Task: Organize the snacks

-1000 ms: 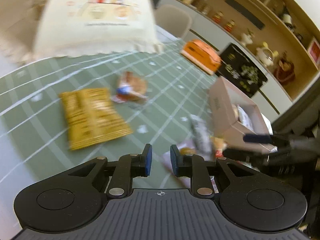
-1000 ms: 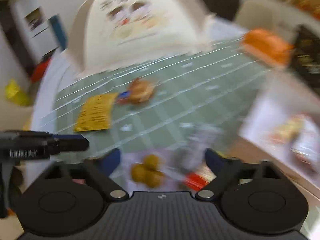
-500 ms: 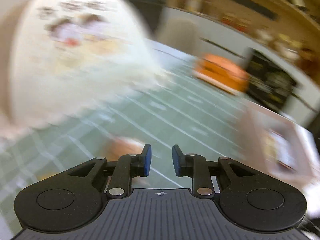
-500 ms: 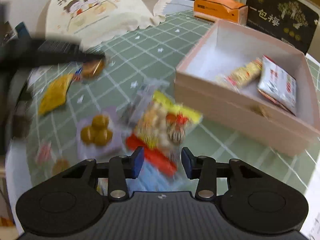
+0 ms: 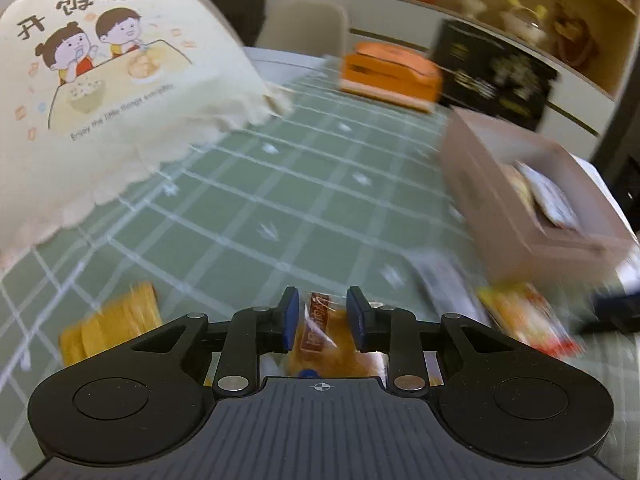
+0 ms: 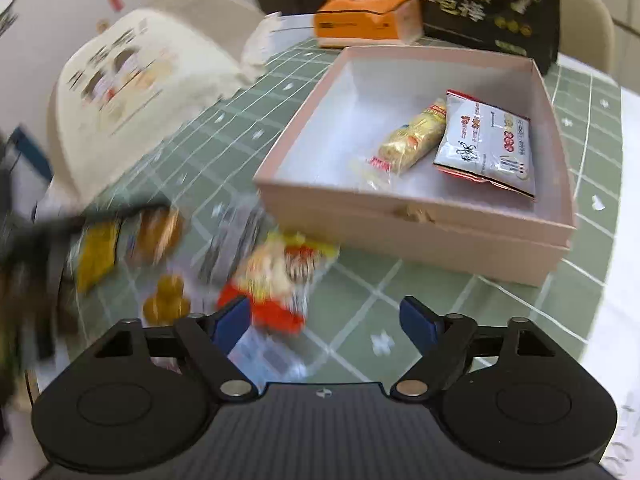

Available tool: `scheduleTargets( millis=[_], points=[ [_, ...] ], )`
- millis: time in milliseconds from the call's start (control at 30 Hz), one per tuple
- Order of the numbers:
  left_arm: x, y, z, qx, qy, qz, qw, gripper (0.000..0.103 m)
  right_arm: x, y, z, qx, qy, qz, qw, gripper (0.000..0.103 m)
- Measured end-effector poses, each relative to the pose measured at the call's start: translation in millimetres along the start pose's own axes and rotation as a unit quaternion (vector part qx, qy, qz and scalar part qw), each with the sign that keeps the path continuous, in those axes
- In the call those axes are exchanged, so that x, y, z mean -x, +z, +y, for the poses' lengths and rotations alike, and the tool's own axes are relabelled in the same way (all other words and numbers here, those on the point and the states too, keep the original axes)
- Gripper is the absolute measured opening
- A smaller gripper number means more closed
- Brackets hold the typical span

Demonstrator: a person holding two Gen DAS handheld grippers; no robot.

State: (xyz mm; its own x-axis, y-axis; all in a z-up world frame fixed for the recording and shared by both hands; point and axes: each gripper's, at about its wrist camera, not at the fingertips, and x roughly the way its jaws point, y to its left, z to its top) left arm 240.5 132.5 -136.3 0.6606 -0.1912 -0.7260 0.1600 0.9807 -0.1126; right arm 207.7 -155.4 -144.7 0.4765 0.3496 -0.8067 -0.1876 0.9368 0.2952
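My left gripper (image 5: 322,318) hangs low over a wrapped round pastry (image 5: 326,338) that lies between its narrowly parted jaws; no contact shows. A yellow packet (image 5: 110,326) lies left of it. My right gripper (image 6: 324,322) is wide open above the green checked cloth, with a red and yellow snack bag (image 6: 280,280) by its left finger. The pink box (image 6: 416,216) holds a yellow roll snack (image 6: 412,140) and a white sachet (image 6: 486,146). The box also shows at the right of the left wrist view (image 5: 532,216).
A cream food cover (image 5: 100,92) with a cartoon print stands at the left. An orange tissue box (image 6: 366,18) and a black gift box (image 6: 486,4) stand behind the pink box. More snacks lie blurred at the left: a clear wrapper (image 6: 230,248) and a pack of round yellow pieces (image 6: 166,300).
My left gripper has swung and dropped over the wrapped pastry. My right gripper has opened from a narrow gap to wide and moved toward the pink box.
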Motion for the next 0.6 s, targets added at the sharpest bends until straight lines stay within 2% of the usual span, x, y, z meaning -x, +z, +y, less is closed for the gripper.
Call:
scheduleTargets(
  millis=[100,133,200,233,267,300,333,433,500,567,600],
  points=[
    [19.4,-19.1,-4.8,0.038,-0.027,0.006,0.9989,0.031,-30.6,14.1,11.8,-0.018,0.012,0.02,1.0,0.086],
    [26.9,-24.2,-4.6,0.055,-0.029,0.005,0.998,0.031,-42.6,17.3,20.7,-0.009,0.008,0.031,0.999,0.091],
    [42.9,-33.7,-1.2,0.094,-0.025,-0.002,0.9953,0.031,-53.3,17.8,47.4,0.054,-0.038,0.011,0.998,0.09],
    [48.5,-35.4,2.1,0.109,-0.016,-0.006,0.9939,0.031,-58.2,16.1,59.4,0.089,-0.067,0.012,0.994,0.087],
    [55.4,-37.0,4.0,0.12,0.0,-0.01,0.9927,0.031,-58.2,12.9,66.1,0.107,-0.078,0.002,0.991,0.086],
    [60.8,-37.1,4.5,0.124,0.016,-0.016,0.9921,0.031,-56.5,10.9,68.2,0.11,-0.077,0.001,0.991,0.078],
    [65.6,-36.4,4.5,0.119,0.023,-0.02,0.9925,0.031,-54.8,9.4,67.7,0.109,-0.073,0.009,0.991,0.062],
    [68.8,-32.2,-13.3,0.06,0.019,-0.011,0.998,0.031,-41.9,-0.3,55.1,0.105,-0.081,0.028,0.991,0.06],
    [66.3,-32.2,-33.5,-0.005,0.009,0.001,0.9999,0.031,-30.5,-10.5,41.4,0.097,-0.093,0.032,0.99,0.06],
    [58.8,-37.0,-54.8,-0.082,0.011,0.018,0.9964,0.035,-19.3,-18.1,26.4,0.08,-0.099,0.038,0.991,0.06],
    [52.4,-40.1,-63.1,-0.12,0.029,0.033,0.9918,0.035,-14.4,-22.4,19.2,0.073,-0.101,0.038,0.992,0.061]
  ],
)
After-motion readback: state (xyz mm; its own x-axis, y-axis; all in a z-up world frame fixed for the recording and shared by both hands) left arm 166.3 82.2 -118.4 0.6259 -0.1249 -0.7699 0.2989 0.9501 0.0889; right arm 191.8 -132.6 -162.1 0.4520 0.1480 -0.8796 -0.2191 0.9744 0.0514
